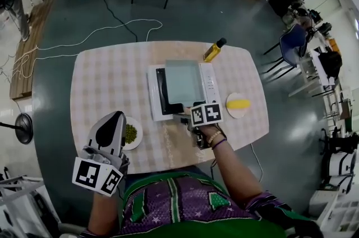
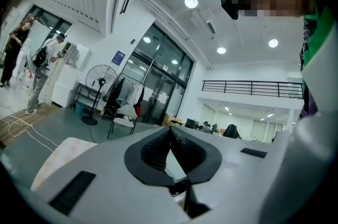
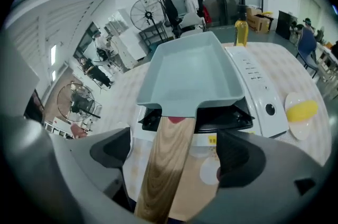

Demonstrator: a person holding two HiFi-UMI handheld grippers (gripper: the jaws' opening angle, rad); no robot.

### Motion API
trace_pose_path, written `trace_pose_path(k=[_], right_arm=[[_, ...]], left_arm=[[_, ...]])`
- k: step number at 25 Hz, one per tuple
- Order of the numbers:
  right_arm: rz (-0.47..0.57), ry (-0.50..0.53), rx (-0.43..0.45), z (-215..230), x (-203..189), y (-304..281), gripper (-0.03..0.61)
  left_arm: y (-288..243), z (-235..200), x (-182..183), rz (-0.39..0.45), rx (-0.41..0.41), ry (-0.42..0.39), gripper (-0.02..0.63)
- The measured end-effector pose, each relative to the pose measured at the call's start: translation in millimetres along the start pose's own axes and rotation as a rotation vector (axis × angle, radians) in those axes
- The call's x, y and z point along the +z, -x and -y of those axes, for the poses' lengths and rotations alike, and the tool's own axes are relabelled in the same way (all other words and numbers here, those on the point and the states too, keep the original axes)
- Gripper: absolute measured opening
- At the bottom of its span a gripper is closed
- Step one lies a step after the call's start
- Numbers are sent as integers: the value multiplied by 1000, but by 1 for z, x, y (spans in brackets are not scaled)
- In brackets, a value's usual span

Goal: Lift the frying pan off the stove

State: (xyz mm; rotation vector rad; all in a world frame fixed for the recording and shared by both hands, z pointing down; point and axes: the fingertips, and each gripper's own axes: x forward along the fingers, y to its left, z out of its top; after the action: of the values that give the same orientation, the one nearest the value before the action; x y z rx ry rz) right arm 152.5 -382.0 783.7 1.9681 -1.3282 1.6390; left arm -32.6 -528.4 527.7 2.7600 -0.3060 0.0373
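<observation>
On the checked counter (image 1: 106, 79), the pale rectangular frying pan (image 3: 190, 72) sits on the white stove (image 3: 259, 93), its wooden handle (image 3: 166, 165) pointing toward the person. The right claw (image 3: 174, 151) is spread either side of that handle, its pads clear of the wood. The left claw (image 2: 170, 136) is pressed together, holding nothing, near the counter's front edge.

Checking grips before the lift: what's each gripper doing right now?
Left gripper: shut, empty.
Right gripper: open, wooden pan handle between its jaws, not gripped.
</observation>
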Motion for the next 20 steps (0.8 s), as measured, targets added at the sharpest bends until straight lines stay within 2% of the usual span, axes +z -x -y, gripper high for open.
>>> trace_pose_path(k=[4,6,8,9,10,12,17,20], right_arm=[[-58,-43,28,3,-8,-11,474],[-78,-59,49,2,-22,-12,425],[-95,-62,80,-1,-44,-11,326],[-97,-62,99,-3,-56,-11,217],[-93,-66,115,-4,-67,-9,176],[-80,-78,127,-2,-74,-5,154],[-78,-68,115,-1,-36,-4,133],[-66,-66,114,-3,-25,-6,133]], left_arm=[[2,-2,-5,-4,10,2,23],[12,3,-9,-1,12,-1,23],[28,12,-18,7,12,-4,23],[37,18,-23,12,12,-5,23],[46,23,-28,16,14,-7,23],[53,29,-31,18,17,-10,23],[23,12,-6,3,21,-13,23],[14,3,4,-3,21,-23,23]])
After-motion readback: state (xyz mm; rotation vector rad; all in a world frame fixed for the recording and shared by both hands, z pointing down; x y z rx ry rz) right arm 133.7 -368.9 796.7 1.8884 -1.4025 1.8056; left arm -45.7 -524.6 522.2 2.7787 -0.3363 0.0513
